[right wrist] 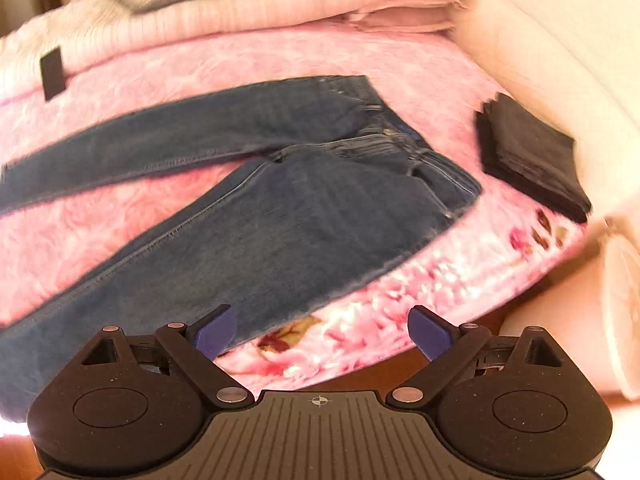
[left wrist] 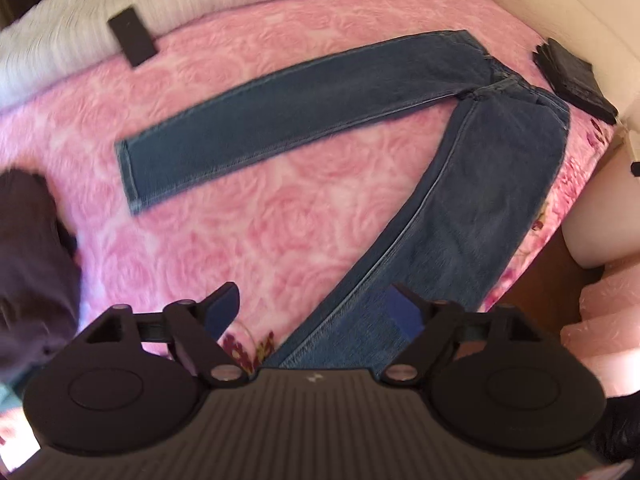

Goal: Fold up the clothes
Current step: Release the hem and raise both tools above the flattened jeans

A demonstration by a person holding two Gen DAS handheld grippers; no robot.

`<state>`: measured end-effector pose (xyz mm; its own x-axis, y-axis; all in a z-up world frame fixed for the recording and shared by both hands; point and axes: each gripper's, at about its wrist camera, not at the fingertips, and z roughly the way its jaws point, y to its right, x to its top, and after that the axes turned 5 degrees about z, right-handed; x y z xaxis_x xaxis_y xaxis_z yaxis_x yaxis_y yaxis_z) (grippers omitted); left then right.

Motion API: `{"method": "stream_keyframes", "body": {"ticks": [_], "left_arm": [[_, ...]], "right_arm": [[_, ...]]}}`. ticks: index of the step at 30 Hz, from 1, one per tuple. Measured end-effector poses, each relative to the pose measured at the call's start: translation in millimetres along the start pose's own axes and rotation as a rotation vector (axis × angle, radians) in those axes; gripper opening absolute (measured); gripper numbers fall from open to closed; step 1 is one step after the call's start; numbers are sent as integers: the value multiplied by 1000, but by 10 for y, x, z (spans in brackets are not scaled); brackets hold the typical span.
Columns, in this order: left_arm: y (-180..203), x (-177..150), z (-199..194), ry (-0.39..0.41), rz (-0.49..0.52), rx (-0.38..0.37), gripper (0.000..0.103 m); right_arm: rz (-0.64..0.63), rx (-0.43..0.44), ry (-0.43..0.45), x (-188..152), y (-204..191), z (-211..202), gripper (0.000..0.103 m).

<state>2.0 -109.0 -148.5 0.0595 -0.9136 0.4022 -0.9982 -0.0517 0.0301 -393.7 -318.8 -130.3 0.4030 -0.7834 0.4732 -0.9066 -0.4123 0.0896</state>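
Blue jeans [left wrist: 360,120] spread legs apart on pink bed [left wrist: 240,240], left tool [left wrist: 316,312] and right tool [right wrist: 322,330] wide open, empty, above near edge

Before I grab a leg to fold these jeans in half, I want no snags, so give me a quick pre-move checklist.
1. Jeans lie flat on the pink bedspread, legs spread in a V: ok.
2. Left gripper open, empty, above the near leg: ok.
3. Right gripper open, empty, near the bed edge: ok.
4. Folded dark stack sits apart from the waistband: ok.
5. Small dark rectangle lies clear of the far leg: ok.
6. Near leg's cuff position: cannot tell, hidden by the gripper.
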Motion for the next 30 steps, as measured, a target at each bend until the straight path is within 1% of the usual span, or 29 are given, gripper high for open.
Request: {"method": "stream_keyframes", "body": {"ticks": [2, 5, 12, 18, 21, 30], "left_arm": [[54, 97, -67, 10, 46, 2, 86], [133, 191, -151, 28, 100, 9, 87], [227, 329, -353, 88, 131, -6, 87], [190, 303, -498, 121, 138, 29, 87], [166, 254, -517, 125, 133, 36, 87], [184, 129, -508, 107, 100, 41, 87]], "right_arm": [[19, 6, 8, 3, -16, -141, 96], [47, 14, 21, 8, -40, -352, 96], [107, 27, 49, 21, -97, -815, 96], [95, 21, 56, 38, -206, -940, 96], [75, 23, 54, 7, -231, -907, 96], [47, 42, 33, -63, -271, -905, 96]]}}
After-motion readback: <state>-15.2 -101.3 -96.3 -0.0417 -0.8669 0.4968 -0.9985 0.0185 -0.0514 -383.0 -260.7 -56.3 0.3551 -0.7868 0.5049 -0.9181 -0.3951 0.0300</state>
